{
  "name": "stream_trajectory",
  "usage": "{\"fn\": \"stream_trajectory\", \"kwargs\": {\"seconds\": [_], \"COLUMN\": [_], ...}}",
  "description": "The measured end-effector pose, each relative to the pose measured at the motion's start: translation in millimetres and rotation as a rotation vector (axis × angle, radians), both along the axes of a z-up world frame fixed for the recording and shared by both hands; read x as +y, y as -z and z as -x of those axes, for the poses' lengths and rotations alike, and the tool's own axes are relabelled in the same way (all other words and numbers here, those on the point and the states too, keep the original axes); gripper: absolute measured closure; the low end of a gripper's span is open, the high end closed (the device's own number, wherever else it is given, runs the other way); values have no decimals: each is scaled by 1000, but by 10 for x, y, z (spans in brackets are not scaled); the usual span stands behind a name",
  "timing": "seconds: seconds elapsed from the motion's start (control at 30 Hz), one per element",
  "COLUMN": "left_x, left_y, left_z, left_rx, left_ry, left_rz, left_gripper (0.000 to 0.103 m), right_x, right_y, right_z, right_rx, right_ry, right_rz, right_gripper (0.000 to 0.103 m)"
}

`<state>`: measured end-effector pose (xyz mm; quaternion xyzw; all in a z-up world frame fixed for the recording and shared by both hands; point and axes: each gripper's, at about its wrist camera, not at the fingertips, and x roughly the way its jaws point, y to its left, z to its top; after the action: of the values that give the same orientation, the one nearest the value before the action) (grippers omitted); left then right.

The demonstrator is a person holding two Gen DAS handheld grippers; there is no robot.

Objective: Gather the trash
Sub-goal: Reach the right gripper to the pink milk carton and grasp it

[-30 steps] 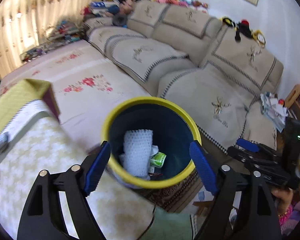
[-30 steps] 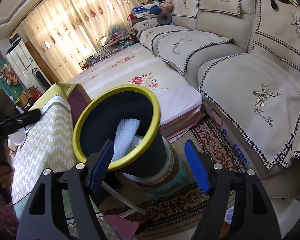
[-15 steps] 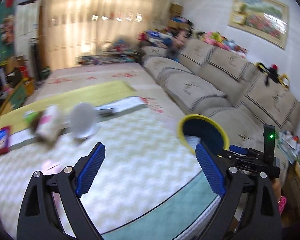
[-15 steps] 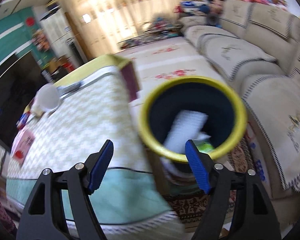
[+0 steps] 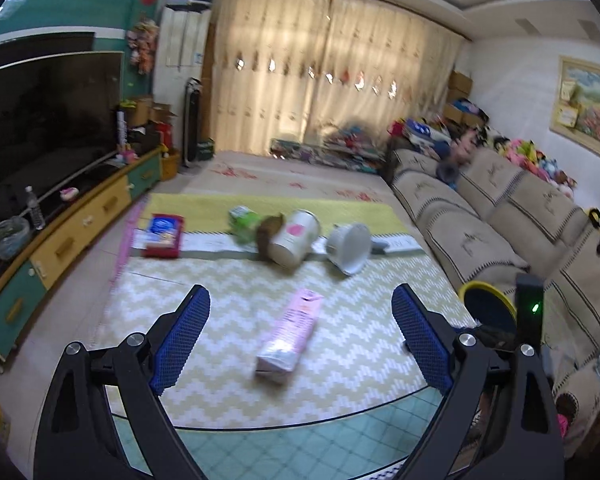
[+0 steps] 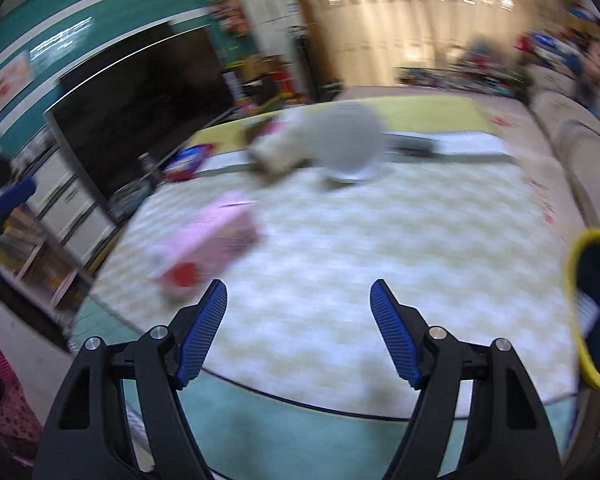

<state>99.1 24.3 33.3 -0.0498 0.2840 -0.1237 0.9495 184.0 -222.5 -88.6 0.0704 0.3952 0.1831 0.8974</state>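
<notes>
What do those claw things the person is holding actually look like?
Each hand-held gripper, left and right, is a black plastic fork of two angular arms with triangular cut-outs and silver pivot screws. The fingers carry bright blue, finely textured pads. A black upright piece with a green light shows beside the left one.

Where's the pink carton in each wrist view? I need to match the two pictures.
Left wrist: pink carton lies low centre, between the open fingers.
Right wrist: pink carton, blurred, sits left of centre, above the left finger.
Shared landmark: yellow-rimmed bin off the table's right edge.
</notes>
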Motion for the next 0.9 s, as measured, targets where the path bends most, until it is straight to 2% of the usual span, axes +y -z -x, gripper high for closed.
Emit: {"fn": "stream_trajectory", "kwargs": {"seconds": [0.23, 0.4, 0.57, 0.73, 0.9], "left_x": [315, 455, 498, 462, 343], "left_y": [-37, 21, 80, 140, 183], "left_z": [111, 152, 150, 78, 18], "left_rx": [-7, 3, 16, 36, 48], "left_ry": [-29, -35, -41, -37, -16], "left_rz": [13, 32, 41, 48, 42], "left_gripper": [11, 11, 11, 11, 11], "right_x": [982, 1259, 1165, 756, 182], "right_y": [75, 222, 322, 301, 245], "right_z": [10, -103, -269, -353, -437], "right_rx": [-1, 21, 35, 34, 31], "right_ry": [-165, -174, -110, -19, 129], "right_rz": [59, 126, 168, 190, 200], "right_gripper": [30, 30, 30, 30, 30]}}
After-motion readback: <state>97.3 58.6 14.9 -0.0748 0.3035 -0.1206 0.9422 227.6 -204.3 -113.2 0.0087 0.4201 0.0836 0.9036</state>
